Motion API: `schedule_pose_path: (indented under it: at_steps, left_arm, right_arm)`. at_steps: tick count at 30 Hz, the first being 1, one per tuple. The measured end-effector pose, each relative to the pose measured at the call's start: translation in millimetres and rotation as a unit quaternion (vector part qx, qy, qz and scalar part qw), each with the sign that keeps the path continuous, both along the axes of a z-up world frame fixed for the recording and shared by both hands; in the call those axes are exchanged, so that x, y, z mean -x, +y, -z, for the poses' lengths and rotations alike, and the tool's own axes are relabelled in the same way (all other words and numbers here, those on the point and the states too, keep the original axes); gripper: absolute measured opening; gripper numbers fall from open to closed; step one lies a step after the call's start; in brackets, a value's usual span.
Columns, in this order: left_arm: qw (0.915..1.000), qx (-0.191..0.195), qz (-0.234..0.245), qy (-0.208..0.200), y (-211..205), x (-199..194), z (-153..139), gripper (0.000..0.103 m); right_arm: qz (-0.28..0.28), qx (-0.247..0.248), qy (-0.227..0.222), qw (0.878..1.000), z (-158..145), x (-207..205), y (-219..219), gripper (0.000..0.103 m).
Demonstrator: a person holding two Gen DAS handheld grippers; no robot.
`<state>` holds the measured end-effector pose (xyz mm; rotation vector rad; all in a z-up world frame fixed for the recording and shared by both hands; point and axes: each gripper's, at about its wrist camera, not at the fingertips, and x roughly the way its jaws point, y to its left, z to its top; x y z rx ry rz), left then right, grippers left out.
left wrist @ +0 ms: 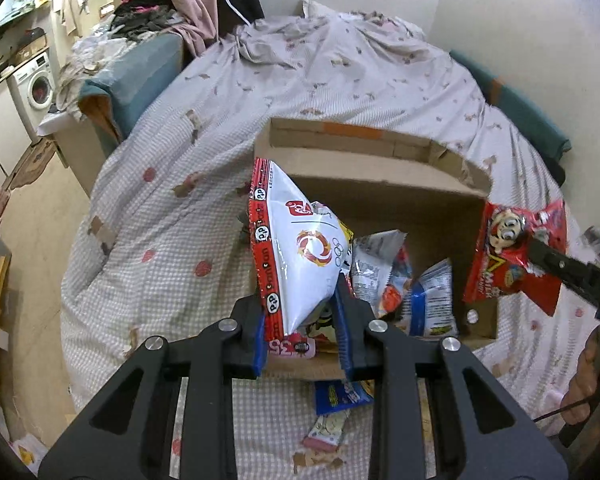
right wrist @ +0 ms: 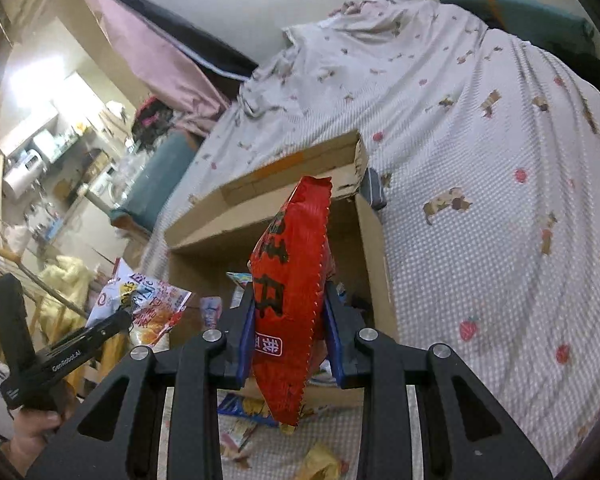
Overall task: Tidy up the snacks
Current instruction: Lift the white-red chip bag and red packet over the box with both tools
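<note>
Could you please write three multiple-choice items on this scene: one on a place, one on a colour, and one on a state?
1. Where does the cardboard box stand?
A. On the bed's checked sheet
B. On a wooden desk
C. On the washing machine

2. What is the main colour of the bag in the right gripper?
A. Green
B. Red
C. Yellow

3. What is the state of the left gripper?
A. Open and bare
B. Resting inside the box
C. Shut on a white and red snack bag

Answers:
1 A, the box sits on the patterned sheet.
2 B, the packet between the blue pads is red with dark characters.
3 C, both pads press the bag's lower end, above the box's near edge.
</note>
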<state>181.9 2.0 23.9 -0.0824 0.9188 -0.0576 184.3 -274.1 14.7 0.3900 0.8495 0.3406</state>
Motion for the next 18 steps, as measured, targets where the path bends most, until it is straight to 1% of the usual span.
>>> schedule_pose_path:
  at_steps: [3, 5, 8, 10, 11, 14, 16, 18]
  left_arm:
    - [1.0000, -0.004, 0.004, 0.008, -3, -10, 18, 0.024]
    - [0.9999, 0.000, 0.008, 0.015, -4, -16, 28, 0.024]
    - [0.9998, 0.007, 0.011, 0.013, -4, -26, 37, 0.024]
    - [0.9999, -0.012, 0.008, 0.008, -6, -31, 41, 0.024]
    - [0.9998, -0.018, 0.005, 0.012, -5, -34, 45, 0.024]
    - [0.9996, -0.002, 0.004, 0.028, -4, -39, 55, 0.024]
    - [0.9996, -0.009, 0.004, 0.026, -6, -41, 57, 0.024]
    - [0.9997, -0.010, 0.011, 0.020, -10, -42, 58, 0.024]
  right_arm:
    - [-0.014, 0.024, 0.014, 1.000, 13, -19, 16, 0.031]
    - [-0.020, 0.032, 0.023, 0.999, 24, -30, 25, 0.031]
    - [-0.022, 0.022, 0.042, 0.999, 40, -39, 30, 0.031]
    - [-0.022, 0.015, 0.053, 0.998, 50, -44, 32, 0.031]
    - [-0.023, 0.017, 0.055, 0.998, 53, -46, 33, 0.031]
    - [-0.027, 0.033, 0.049, 0.998, 59, -46, 39, 0.032]
    - [-0.039, 0.032, 0.051, 0.997, 63, -46, 43, 0.032]
    - [-0.039, 0.019, 0.053, 0.998, 64, -46, 44, 0.032]
